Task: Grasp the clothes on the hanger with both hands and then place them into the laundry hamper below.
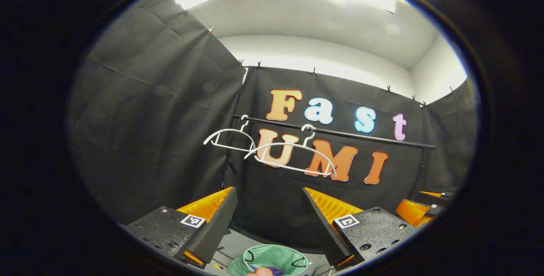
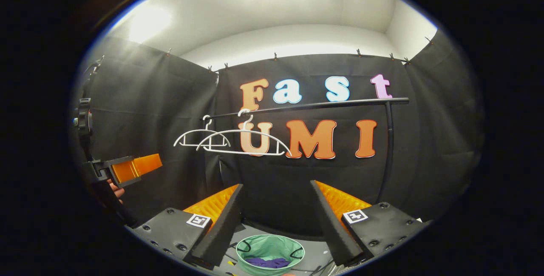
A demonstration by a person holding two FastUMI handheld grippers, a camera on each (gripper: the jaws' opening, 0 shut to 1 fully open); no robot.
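Two bare white hangers (image 1: 293,143) (image 2: 244,132) hang on a black rail (image 1: 361,135) (image 2: 323,105) in front of the cloth wall. Below stands a green laundry hamper (image 1: 265,254) (image 2: 268,244) with purple clothes (image 1: 274,270) (image 2: 267,262) lying inside it. In the left gripper view my left gripper (image 1: 270,225) is open above the hamper, with nothing between its fingers. In the right gripper view my right gripper (image 2: 276,220) is likewise open and empty over the hamper. The left gripper (image 2: 131,167) also appears at the left edge of the right gripper view, held by a hand (image 2: 114,191).
The rail's upright post (image 2: 389,148) stands at the right. Black cloth walls close in the booth on the left, back and right. A grey floor (image 2: 255,229) shows around the hamper. The right gripper (image 1: 420,208) shows at the far right of the left gripper view.
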